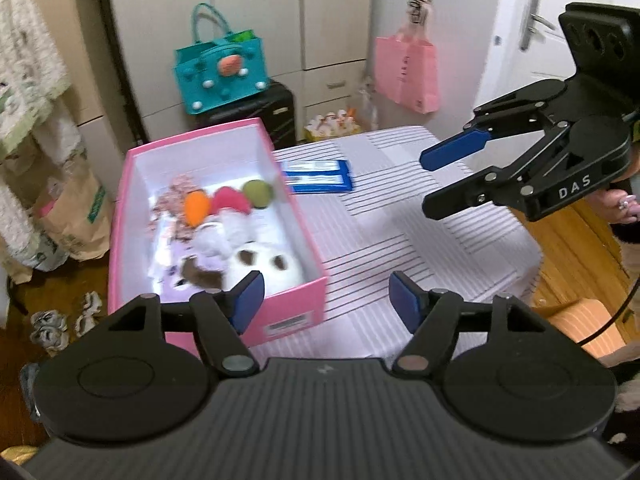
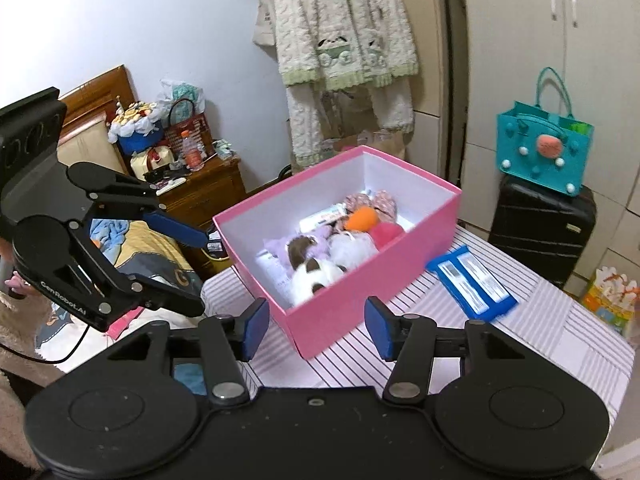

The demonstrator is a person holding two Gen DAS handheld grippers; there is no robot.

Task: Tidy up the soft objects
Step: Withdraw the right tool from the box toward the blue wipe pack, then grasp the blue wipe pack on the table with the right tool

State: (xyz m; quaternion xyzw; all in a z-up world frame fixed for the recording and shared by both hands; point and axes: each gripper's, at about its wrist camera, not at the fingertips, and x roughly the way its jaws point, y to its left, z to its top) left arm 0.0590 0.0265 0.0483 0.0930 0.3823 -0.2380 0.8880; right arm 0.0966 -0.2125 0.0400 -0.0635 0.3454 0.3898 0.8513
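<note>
Left tool [image 1: 326,300] tilted down over striped table [image 1: 400,248], jaws parted, nothing between pads. Right tool [image 2: 316,320] likewise angled down at near corner of pink box [image 2: 340,308], jaws apart, empty. Box on table holds soft toys: white-brown plush [image 2: 316,276], orange piece [image 2: 360,218]. Blue packet [image 2: 472,284] beside box. Right view alone shows bedside cabinet [image 2: 200,188]; left view alone, pink bag [image 1: 406,72] and door.

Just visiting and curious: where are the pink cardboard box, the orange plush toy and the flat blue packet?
Pink cardboard box [image 2: 340,312]: right wrist view, near outer wall.
Orange plush toy [image 2: 361,218]: right wrist view, its rounded top.
Flat blue packet [image 2: 472,282]: right wrist view, its white label.
</note>
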